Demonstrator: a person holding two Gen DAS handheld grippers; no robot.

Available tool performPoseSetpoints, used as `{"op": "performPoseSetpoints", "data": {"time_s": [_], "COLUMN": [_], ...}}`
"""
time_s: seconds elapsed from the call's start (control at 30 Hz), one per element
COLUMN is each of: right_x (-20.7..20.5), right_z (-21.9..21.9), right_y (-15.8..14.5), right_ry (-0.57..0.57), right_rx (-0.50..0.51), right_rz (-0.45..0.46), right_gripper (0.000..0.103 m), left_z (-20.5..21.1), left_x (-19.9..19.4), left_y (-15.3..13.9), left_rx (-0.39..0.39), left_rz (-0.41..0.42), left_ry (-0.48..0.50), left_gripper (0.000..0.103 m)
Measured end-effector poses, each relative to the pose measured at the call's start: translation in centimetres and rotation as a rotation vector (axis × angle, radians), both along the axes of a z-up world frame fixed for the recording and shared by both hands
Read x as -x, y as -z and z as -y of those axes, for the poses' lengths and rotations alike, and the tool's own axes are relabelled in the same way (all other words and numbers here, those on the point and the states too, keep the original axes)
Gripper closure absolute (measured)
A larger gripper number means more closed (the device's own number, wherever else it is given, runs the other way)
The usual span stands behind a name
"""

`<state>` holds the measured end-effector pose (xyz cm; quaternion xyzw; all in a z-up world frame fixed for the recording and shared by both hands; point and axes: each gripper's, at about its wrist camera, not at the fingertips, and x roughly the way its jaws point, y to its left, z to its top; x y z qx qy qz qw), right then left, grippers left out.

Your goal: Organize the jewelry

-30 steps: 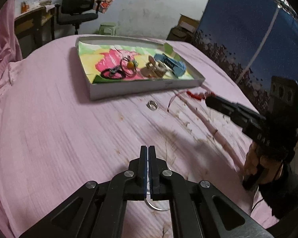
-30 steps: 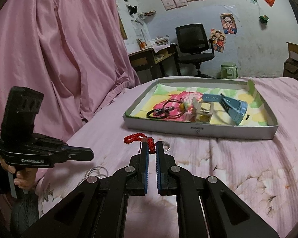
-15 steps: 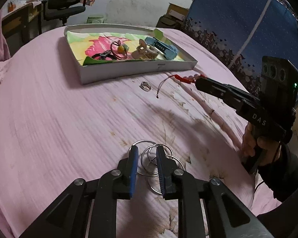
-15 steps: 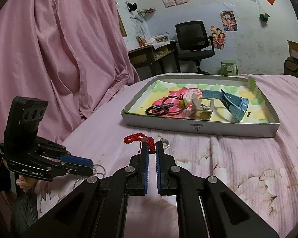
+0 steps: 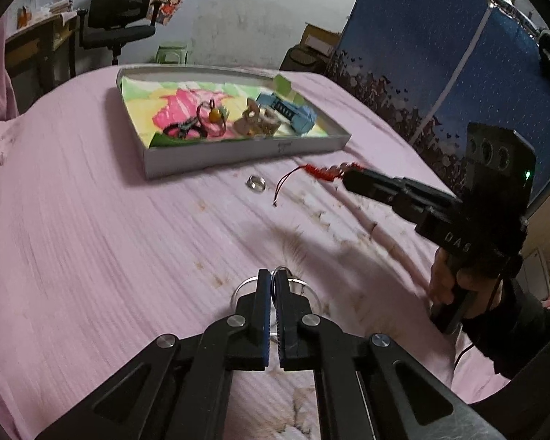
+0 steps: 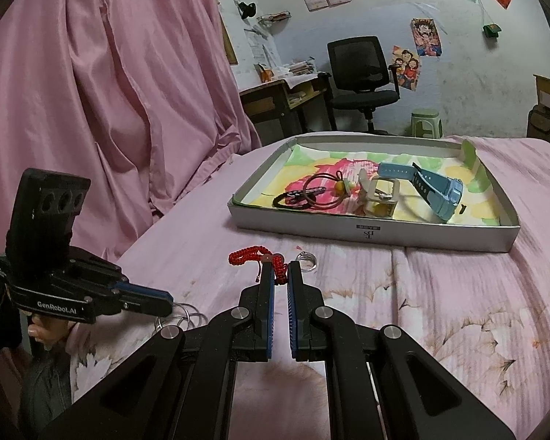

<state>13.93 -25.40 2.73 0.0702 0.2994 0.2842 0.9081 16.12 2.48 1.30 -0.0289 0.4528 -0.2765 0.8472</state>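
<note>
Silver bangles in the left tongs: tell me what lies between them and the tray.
Nothing blocks the way. Between the silver bangles and the tray is bare pink bedspread; a small ring and a red cord bracelet lie off to the right, near the tray's front wall.

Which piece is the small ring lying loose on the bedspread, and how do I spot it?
Find the shallow grey box on the pink bedspread. On the cloth just outside its near wall lies the small silver ring, beside the red cord bracelet. It is one small, thick metal band, unlike the red beaded cord next to it.
</note>
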Motion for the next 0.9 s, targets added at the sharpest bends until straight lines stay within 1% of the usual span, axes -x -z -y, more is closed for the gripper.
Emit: {"op": "performPoseSetpoints", "data": {"time_s": [0.13, 0.23, 0.3, 0.53, 0.73, 0.9], "right_x": [0.1, 0.1, 0.1, -0.1, -1.0, -2.4], "right_z": [0.0, 0.3, 0.5, 0.7, 1.0, 1.0], "right_y": [-0.5, -1.0, -1.4, -2.4, -3.3, -4.9], "right_ry": [-0.002, 0.010, 0.017, 0.036, 0.059, 0.084], "right_rx": [-0.003, -0.009, -0.013, -0.015, -0.018, -0.019], "right_rz": [0.016, 0.031, 0.040, 0.064, 0.082, 0.112], "right_gripper": [0.097, 0.097, 0.097, 0.097, 0.097, 0.097], "left_z": [0.2, 0.1, 0.1, 0.7, 0.9, 1.0], "left_x": [-0.1, -0.4, -0.6, -2.1, -4.2, -6.8], "left_y": [-1.5, -2.9, -3.9, -5.6, -6.2, -6.8], "left_rx": [0.028, 0.070, 0.084, 0.087, 0.080, 0.088], "left_rz": [0.029, 0.051, 0.075, 0.121, 0.165, 0.210], "left_ry": [-0.013, -0.027, -0.034, -0.066, -0.141, -0.213], "left_gripper": [0.100, 0.100, 0.100, 0.100, 0.100, 0.100]}}
